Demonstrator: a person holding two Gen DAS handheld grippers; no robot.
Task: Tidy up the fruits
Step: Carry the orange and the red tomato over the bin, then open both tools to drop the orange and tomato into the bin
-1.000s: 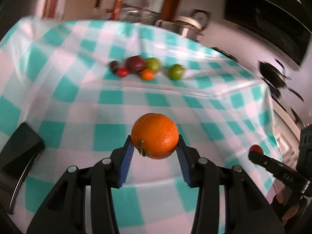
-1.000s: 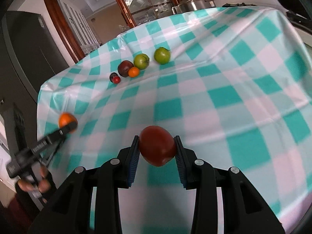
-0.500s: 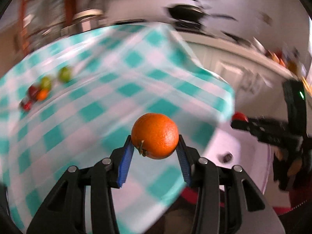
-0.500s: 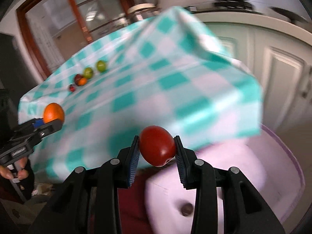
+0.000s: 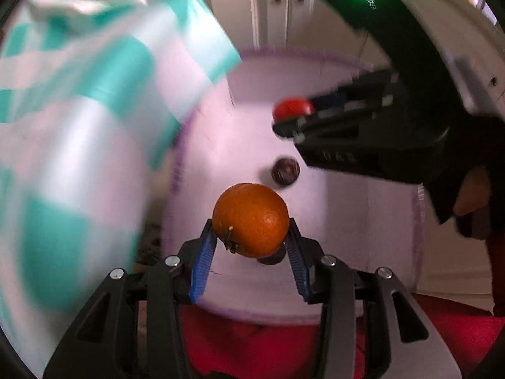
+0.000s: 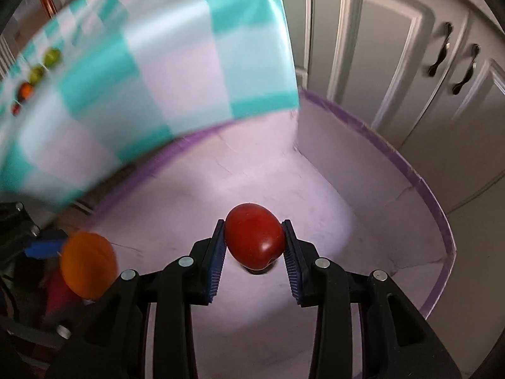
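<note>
My left gripper (image 5: pixel 251 252) is shut on an orange (image 5: pixel 251 219) and holds it above a white box with a purple rim (image 5: pixel 363 221). My right gripper (image 6: pixel 254 252) is shut on a red tomato (image 6: pixel 254 240) above the same box (image 6: pixel 378 164). In the left wrist view the right gripper (image 5: pixel 318 117) with the tomato (image 5: pixel 292 107) is at the upper right. In the right wrist view the orange (image 6: pixel 88 265) is at the lower left. A small dark fruit (image 5: pixel 285 170) lies on the box floor. Several fruits (image 6: pixel 36 74) sit in a row on the table.
A table with a teal and white checked cloth (image 6: pixel 142 63) overhangs the box on the left. White cabinet doors (image 6: pixel 394 47) stand behind the box. Red fabric (image 5: pixel 252 347) lies in front of the box.
Both grippers have swung away from the table top and down over the white box beside the table, each still holding its fruit.
</note>
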